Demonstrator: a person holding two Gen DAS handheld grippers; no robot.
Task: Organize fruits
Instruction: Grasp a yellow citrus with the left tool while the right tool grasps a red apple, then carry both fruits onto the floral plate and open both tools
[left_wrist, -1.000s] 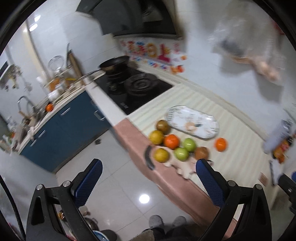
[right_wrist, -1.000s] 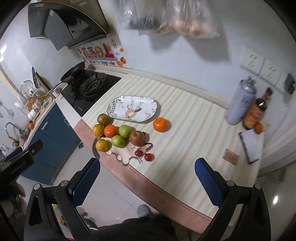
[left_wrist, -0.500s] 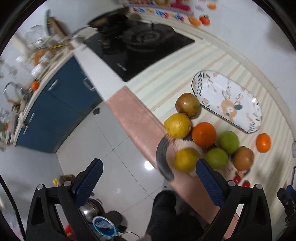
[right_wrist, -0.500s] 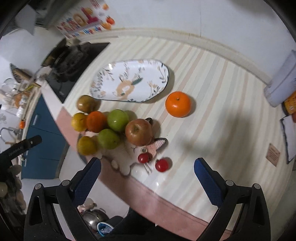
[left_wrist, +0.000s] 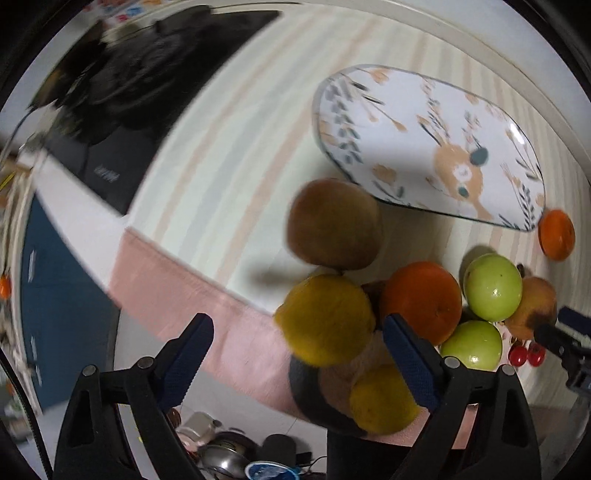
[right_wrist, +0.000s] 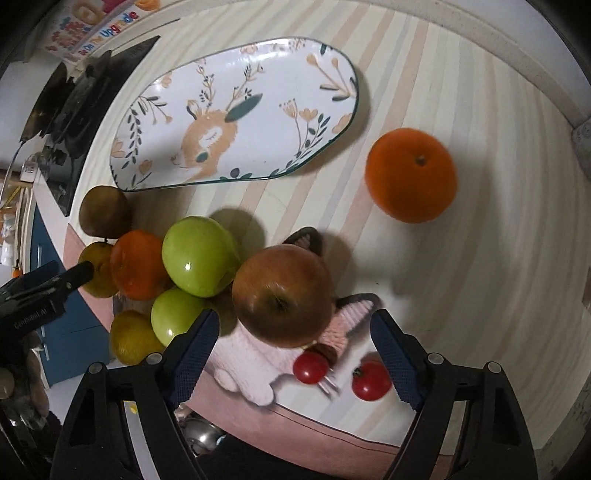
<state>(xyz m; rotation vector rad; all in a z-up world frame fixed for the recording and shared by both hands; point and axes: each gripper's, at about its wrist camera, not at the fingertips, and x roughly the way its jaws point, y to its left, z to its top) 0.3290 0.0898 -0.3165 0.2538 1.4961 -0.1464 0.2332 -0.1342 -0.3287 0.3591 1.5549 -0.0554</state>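
A heap of fruit lies on a cat-shaped mat (right_wrist: 255, 362) near the counter's front edge. My left gripper (left_wrist: 299, 362) is open, and a yellow lemon (left_wrist: 327, 319) sits between its fingers, untouched. A brown fruit (left_wrist: 334, 223), an orange (left_wrist: 421, 301), two green apples (left_wrist: 493, 286) and a second lemon (left_wrist: 382, 398) lie around it. My right gripper (right_wrist: 295, 354) is open just above a red-brown apple (right_wrist: 282, 295). A lone orange (right_wrist: 410, 175) and two cherry tomatoes (right_wrist: 371, 380) lie apart. An empty deer-patterned plate (right_wrist: 240, 110) lies behind the heap.
A black gas hob (left_wrist: 122, 96) is at the left of the striped counter (right_wrist: 480, 258). The counter's pink front edge (left_wrist: 177, 291) drops to blue cabinets (left_wrist: 55, 295) and the floor. The left gripper shows at the left of the right wrist view (right_wrist: 44, 291).
Both grippers have come down from high over the kitchen to close above the fruit heap. Both stay open. No fruit has moved.
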